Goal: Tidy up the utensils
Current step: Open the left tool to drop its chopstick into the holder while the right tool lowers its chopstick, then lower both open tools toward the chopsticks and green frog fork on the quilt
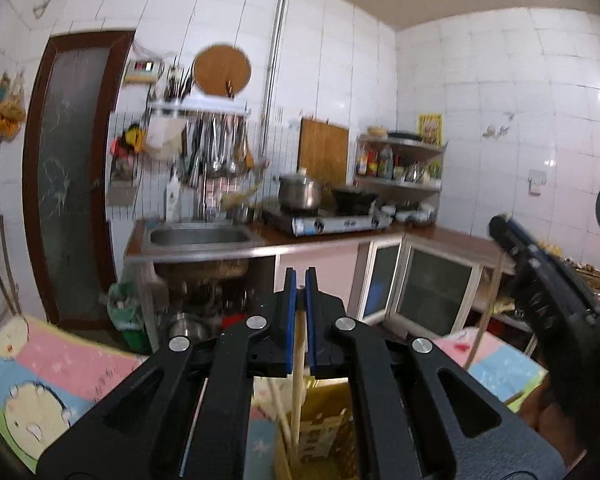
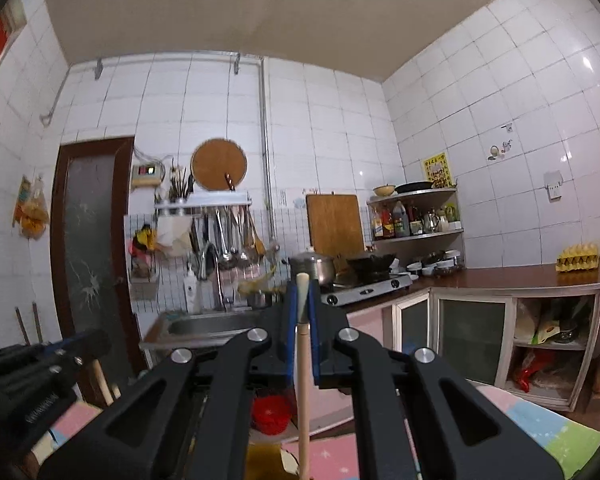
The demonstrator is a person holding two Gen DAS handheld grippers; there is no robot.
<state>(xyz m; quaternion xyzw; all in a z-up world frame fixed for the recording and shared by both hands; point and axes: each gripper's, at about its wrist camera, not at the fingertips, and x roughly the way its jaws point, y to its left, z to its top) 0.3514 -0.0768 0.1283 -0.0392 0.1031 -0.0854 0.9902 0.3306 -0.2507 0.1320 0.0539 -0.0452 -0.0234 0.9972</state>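
Blue pads line the two black fingers of the left gripper (image 1: 300,280), whose jaws are closed on a pale wooden chopstick (image 1: 299,356); the stick is held near its upper end and hangs down from the pads toward six o'clock, over a yellow wooden slatted holder (image 1: 320,424) seen low in the left wrist view; a second thin pale stick (image 1: 280,408) is seen leaning beside it at about seven o'clock, and whether it rests in the holder cannot be told; the right gripper (image 2: 302,292) is likewise closed, its blue pads clamped on another pale wooden chopstick (image 2: 303,380), whose blunt tip stands just above the fingertips at twelve o'clock while the shaft runs down to six o'clock; in the left wrist view the right gripper is seen at three o'clock, blurred; in the right wrist view the left gripper is seen at eight o'clock; beyond both, a steel sink (image 1: 198,236) is set in a brown counter (image 2: 512,276), with a steel pot (image 1: 300,192) on a gas stove (image 1: 332,222) and a pastel foam floor mat (image 1: 60,364) below
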